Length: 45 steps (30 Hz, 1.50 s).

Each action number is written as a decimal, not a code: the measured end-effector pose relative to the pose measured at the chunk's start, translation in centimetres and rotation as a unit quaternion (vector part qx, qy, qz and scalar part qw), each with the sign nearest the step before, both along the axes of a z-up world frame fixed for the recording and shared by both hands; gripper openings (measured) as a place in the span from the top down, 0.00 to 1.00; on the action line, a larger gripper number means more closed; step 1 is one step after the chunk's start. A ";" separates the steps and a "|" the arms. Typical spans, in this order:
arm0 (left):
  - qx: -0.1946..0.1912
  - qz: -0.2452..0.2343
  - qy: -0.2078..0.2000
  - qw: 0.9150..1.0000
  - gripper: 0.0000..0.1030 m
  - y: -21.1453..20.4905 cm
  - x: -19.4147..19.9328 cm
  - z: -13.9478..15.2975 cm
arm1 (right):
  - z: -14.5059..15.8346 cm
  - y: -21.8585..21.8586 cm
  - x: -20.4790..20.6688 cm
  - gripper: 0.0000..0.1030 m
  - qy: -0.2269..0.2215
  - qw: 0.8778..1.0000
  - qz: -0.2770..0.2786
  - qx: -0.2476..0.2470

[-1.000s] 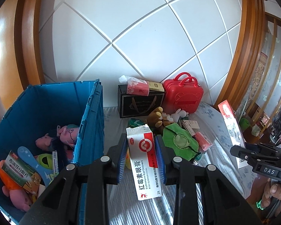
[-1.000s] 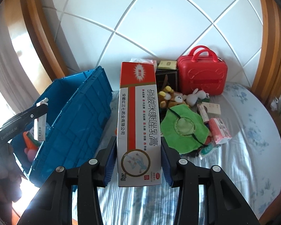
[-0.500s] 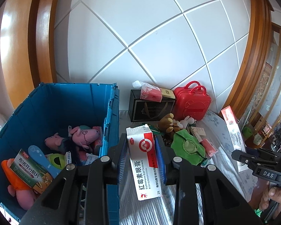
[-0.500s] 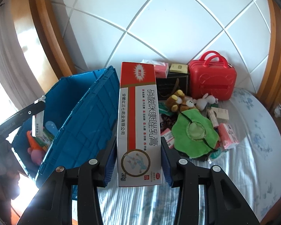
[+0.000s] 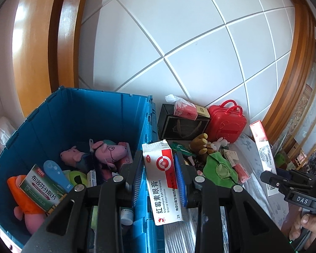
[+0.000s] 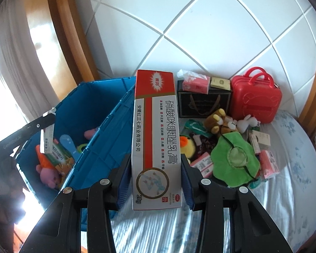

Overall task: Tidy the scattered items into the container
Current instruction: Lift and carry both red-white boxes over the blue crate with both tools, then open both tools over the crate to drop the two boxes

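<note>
While the eye ointment box (image 5: 163, 177) is pinched by the left gripper (image 5: 159, 176) over the blue crate (image 5: 107, 113), the cream box (image 6: 155, 139) is clamped by the right gripper (image 6: 155, 181)

Bright daylight from the left, blown out at the near-left edge of the right view. Glare on the wooden frame (image 5: 27, 48). Strong fisheye bending, dark vignetted corners. Bedsheet (image 6: 295, 181) slightly blurred near.
</note>
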<state>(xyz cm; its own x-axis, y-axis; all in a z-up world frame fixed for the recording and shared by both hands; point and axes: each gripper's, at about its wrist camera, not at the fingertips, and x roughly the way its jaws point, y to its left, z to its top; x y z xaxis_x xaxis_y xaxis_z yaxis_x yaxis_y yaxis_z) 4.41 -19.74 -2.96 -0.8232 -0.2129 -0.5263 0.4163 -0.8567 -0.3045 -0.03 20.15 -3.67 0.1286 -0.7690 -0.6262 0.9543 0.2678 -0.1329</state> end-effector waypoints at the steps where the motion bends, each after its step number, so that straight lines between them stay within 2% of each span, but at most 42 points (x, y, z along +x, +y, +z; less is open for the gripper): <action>1: 0.001 0.003 0.000 1.000 0.72 -0.4 0.2 -0.1 | -0.1 -0.1 0.5 0.59 -0.001 1.000 0.005 -0.003; 21: 0.015 0.064 -0.001 0.998 0.72 -8.7 5.1 -2.5 | -1.0 -3.2 12.8 0.59 0.008 0.996 0.090 -0.007; 40: 0.031 0.100 -0.007 0.994 0.72 -13.2 8.4 -4.8 | -3.2 -5.9 23.4 0.59 0.025 0.986 0.162 0.010; 45: 0.035 0.110 -0.009 0.993 0.72 -14.1 9.5 -5.5 | -3.9 -6.0 25.6 0.59 0.022 0.983 0.184 0.000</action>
